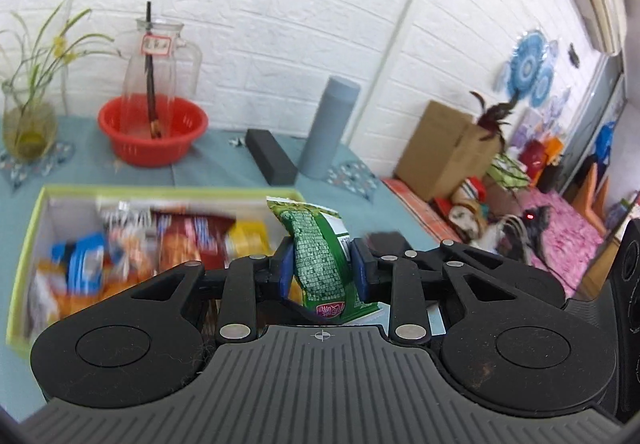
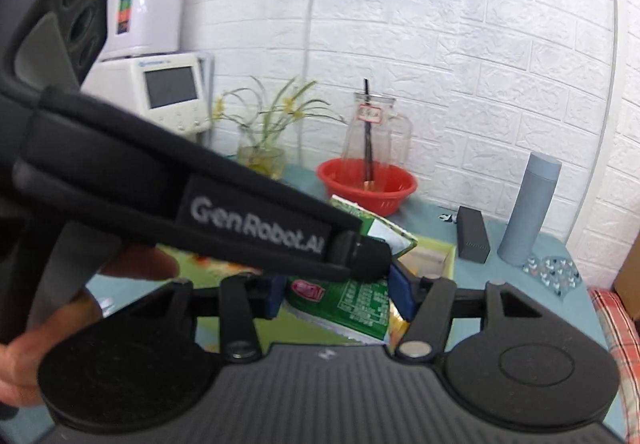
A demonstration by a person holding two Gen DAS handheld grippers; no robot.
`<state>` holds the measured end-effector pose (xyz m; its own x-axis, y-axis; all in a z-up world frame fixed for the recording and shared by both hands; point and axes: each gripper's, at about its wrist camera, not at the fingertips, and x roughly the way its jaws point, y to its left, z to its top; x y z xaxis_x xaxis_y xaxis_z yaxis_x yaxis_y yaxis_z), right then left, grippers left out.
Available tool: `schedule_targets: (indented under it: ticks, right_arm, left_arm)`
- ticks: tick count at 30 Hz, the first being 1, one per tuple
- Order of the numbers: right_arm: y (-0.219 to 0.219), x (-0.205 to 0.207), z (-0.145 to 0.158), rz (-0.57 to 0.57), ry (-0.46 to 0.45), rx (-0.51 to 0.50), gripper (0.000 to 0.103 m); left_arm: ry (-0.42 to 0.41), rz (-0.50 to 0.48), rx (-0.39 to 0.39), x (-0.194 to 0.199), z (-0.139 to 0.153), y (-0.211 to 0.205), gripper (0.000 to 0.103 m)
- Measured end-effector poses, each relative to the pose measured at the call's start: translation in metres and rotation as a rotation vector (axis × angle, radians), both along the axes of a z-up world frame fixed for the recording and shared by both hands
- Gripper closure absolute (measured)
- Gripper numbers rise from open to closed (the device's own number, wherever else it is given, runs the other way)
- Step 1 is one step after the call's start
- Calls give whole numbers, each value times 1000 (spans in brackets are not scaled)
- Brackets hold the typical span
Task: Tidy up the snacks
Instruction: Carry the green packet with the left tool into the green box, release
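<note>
Teal table (image 1: 216,168); blurred box (image 1: 28,244) snacks (image 1: 132,244).

Box packed at left, back of desk lined with obstacles

In the left wrist view the box (image 1: 28,244) at 9 o'clock is crowded with snacks (image 1: 132,244), with its right end near the green packet (image 1: 320,260) less filled; beyond it a bare strip of desk (image 1: 208,172) runs across to the case (image 1: 270,156) at 12 o'clock. Behind that strip stand the vase (image 1: 28,124) at 10, the red basin (image 1: 152,130) holding the jug (image 1: 160,72) at 11, and the grey bottle (image 1: 330,124) at 12 to 1, all close to the wall. In the right wrist view the left gripper's body (image 2: 180,196) crosses from 9 to the centre, blocking the way to the box there; the desk at 3 o'clock (image 2: 560,320) is open.
</note>
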<state>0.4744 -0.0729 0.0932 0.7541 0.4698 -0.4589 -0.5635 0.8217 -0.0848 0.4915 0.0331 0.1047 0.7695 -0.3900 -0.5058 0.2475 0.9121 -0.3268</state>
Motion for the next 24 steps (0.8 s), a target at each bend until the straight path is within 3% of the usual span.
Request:
schedule_targets:
  ticks: [4, 6, 8, 9, 11, 13, 16, 19, 21, 24]
  right_arm:
    - [3, 55, -28, -10, 94, -21, 39]
    - [5, 71, -47, 1, 141, -35, 37]
    - [9, 75, -57, 5, 135, -31, 36]
    - [8, 74, -59, 3, 129, -23, 34]
    - [7, 72, -57, -4, 118, -29, 23]
    - [2, 66, -50, -7, 105, -15, 9]
    - [-15, 35, -27, -34, 26, 52, 9]
    - [-34, -13, -9, -67, -60, 100, 8]
    - [-43, -44, -12, -55, -59, 125, 1]
    - [-40, -78, -34, -29, 16, 118, 1]
  left_arm:
    - [74, 12, 25, 57, -28, -1, 97]
    - [120, 18, 37, 72, -47, 1, 91]
    - [92, 18, 40, 71, -61, 3, 88]
    - [75, 15, 45, 69, -62, 3, 83]
    - [56, 1, 44, 63, -57, 1, 54]
    - [15, 10, 44, 52, -45, 0, 44]
    - [-98, 8, 55, 17, -16, 1, 39]
    - [-217, 23, 38, -35, 7, 16, 21]
    - [-237, 35, 26, -65, 11, 29, 20]
    - [-169, 42, -8, -96, -2, 52, 21]
